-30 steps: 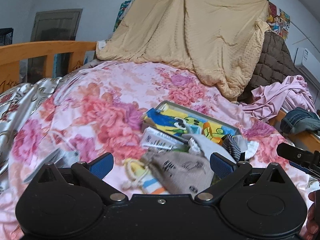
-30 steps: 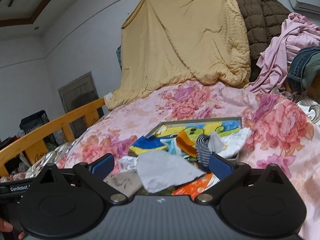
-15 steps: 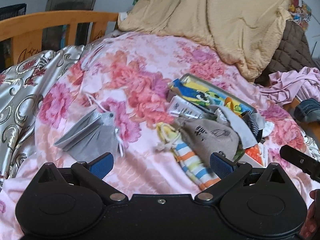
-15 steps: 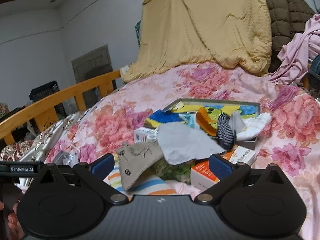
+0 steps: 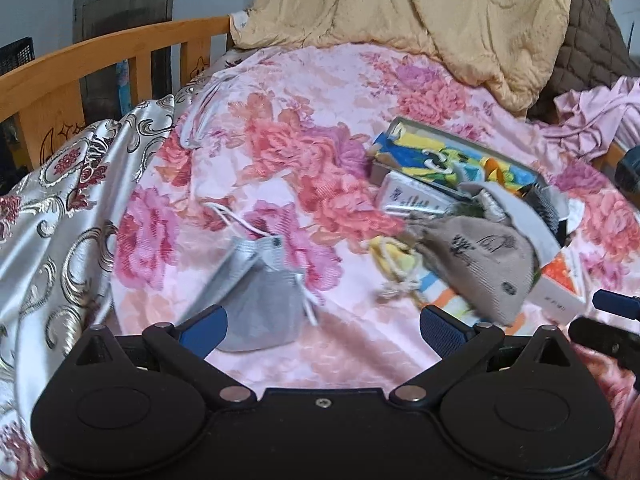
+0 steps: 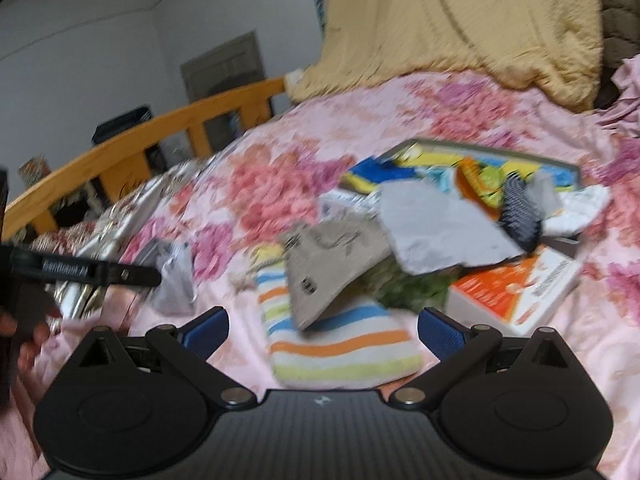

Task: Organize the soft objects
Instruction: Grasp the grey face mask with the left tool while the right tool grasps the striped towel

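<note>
the left gripper [image 5: 322, 326] has its jaws wide apart and empty, hanging low over the floral bedsheet [image 5: 320, 168]. its left blue pad sits just in front of a grey drawstring pouch [image 5: 260, 300], which lies alone on the sheet with white cords trailing from its mouth. off to the right lies the pile of soft things: a beige drawstring bag [image 5: 484, 264] with dark print rests on top of a striped pouch [image 5: 404, 272], whose knotted cord sticks out toward the grey pouch. behind them a shallow box [image 5: 452, 156] with a bright cartoon picture holds more cloth items, and a small white printed carton [image 5: 412, 200] leans at its near edge. a silver patterned cover [image 5: 60, 208] drapes over the left side of the bed, below a wooden bed rail [image 5: 100, 68]. a yellow blanket [image 5: 440, 12] hangs at the far end.

the right gripper [image 6: 322, 326] also has its jaws spread and holds nothing. this view is blurred. the striped pouch [image 6: 340, 340] lies directly between the two pads, with the beige bag [image 6: 332, 264] overlapping its far end. a pale grey cloth [image 6: 440, 228] lies over the bag's far side, a dark knitted piece [image 6: 520, 216] beside it, and an orange and white box [image 6: 516, 284] to the right. at the left edge a hand [image 6: 28, 340] grips the other tool, near the grey pouch [image 6: 176, 280].
</note>
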{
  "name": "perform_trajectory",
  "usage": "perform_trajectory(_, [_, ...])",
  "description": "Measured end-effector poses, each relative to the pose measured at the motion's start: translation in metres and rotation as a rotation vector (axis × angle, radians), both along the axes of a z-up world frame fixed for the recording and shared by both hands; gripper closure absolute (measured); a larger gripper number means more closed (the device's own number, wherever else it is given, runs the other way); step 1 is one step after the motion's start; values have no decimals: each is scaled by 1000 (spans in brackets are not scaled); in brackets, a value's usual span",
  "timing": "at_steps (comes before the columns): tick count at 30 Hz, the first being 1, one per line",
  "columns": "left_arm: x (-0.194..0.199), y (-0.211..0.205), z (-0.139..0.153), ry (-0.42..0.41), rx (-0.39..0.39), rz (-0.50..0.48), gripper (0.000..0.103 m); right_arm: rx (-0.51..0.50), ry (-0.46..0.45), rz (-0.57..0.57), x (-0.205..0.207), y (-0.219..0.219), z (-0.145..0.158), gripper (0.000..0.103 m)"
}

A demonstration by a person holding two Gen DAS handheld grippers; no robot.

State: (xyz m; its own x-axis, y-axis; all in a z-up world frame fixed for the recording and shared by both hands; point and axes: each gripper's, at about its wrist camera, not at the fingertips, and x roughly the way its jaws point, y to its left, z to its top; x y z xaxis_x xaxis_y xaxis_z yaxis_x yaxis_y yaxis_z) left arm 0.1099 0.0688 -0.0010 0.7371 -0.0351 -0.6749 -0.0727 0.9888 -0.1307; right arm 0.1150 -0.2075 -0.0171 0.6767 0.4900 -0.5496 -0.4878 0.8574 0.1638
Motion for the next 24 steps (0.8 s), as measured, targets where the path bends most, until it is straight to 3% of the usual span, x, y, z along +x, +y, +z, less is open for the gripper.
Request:
perform_trajectory(6, [21,16,-11,63,62,-9,1,-56,33,24,11,24,-16,0])
perform_trajectory(13, [43,30,-31,106,-7,9,1,-95,57,-5,28,37,-30,0])
perform_trajectory(20, [53,31,-41,131,-25,2,1,-121,89,2,42,47,-43,0])
perform_trajectory(24, [59,33,-46,125,-26,1,1,-169,61,5,43,55,-49,0])
